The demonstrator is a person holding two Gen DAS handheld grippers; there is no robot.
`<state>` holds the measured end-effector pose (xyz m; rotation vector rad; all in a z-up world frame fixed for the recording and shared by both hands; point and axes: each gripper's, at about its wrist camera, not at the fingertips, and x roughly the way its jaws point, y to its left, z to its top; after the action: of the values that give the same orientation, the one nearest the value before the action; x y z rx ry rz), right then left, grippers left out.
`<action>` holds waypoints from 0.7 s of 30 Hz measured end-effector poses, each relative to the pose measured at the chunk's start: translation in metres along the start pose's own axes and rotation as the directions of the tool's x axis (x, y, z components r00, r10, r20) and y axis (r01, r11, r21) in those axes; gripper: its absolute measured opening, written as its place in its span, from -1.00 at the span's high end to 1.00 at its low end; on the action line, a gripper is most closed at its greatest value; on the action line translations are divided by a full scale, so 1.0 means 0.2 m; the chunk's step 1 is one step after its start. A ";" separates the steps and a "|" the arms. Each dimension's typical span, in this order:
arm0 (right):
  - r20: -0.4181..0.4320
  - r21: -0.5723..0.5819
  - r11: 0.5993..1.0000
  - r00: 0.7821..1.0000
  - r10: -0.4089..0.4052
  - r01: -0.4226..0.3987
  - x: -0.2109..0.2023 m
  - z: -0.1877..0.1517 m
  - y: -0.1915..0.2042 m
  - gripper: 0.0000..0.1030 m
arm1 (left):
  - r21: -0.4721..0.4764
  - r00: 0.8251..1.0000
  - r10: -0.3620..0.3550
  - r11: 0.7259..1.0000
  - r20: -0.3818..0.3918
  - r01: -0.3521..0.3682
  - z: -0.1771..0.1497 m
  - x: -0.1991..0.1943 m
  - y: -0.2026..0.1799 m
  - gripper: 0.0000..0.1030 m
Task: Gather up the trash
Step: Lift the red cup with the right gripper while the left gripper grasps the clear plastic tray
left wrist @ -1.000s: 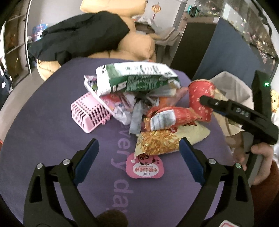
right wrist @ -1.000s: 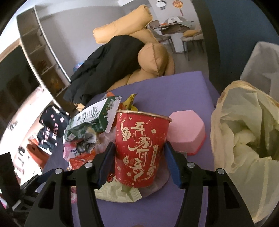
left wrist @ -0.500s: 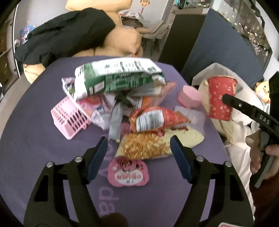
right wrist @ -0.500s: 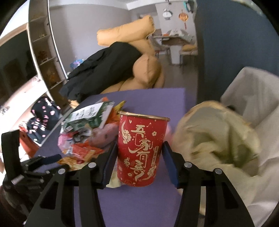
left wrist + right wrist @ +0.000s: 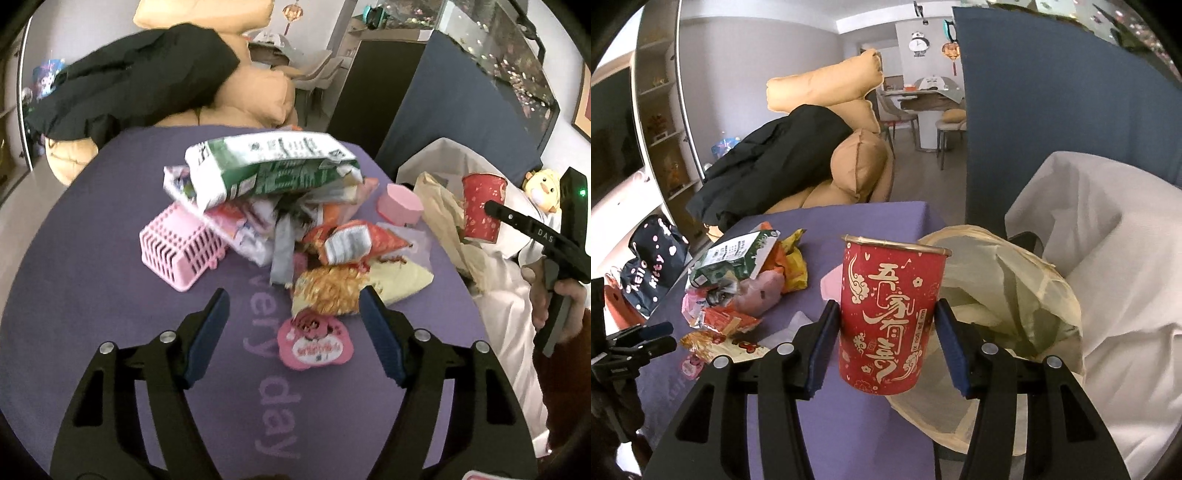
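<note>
Lifted clear of the purple table (image 5: 849, 435) since a second ago, the red paper cup (image 5: 890, 317) now hangs upright, clamped in the right gripper (image 5: 884, 343), at the near lip of the yellowish trash bag (image 5: 1015, 306) just right of it. Beyond the left gripper (image 5: 293, 332), jaws apart and lately narrowed on nothing, the wrapper pile (image 5: 295, 221) and green carton (image 5: 273, 170) remain uncollected.

Purple table cover (image 5: 110, 332) — "very day"; right gripper (image 5: 491, 208) — "DAS".

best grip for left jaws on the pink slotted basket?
Take the pink slotted plastic basket across its narrow width, from its free near-left end: it lies on its side, and the green-and-white carton and wrappers crowd its far right end.
</note>
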<state>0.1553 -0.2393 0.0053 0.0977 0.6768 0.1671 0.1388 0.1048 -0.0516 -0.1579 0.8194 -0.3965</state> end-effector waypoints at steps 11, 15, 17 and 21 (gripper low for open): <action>-0.009 0.010 1.000 1.000 0.011 -0.011 -0.02 -0.04 0.00 0.02 | 0.011 0.994 0.049 0.999 -0.097 -0.048 -0.09 0.14 -0.08 0.03; -0.008 0.005 1.000 1.000 0.013 -0.013 -0.03 -0.05 0.01 0.02 | 0.020 0.993 0.061 0.998 -0.098 -0.059 -0.10 0.12 -0.08 0.38; -0.006 0.009 1.000 1.000 0.018 -0.018 -0.04 -0.05 0.01 0.02 | 0.020 0.994 0.071 0.997 -0.086 -0.069 -0.11 0.10 -0.10 0.49; 0.000 0.005 1.000 1.000 0.028 -0.028 -0.07 -0.05 0.03 0.02 | -0.001 0.996 0.065 0.998 -0.056 -0.066 -0.11 0.04 -0.10 0.68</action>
<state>0.1385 -0.2362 0.0067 0.1118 0.6757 0.1922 0.1216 0.0830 -0.0650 -0.1226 0.8781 -0.3392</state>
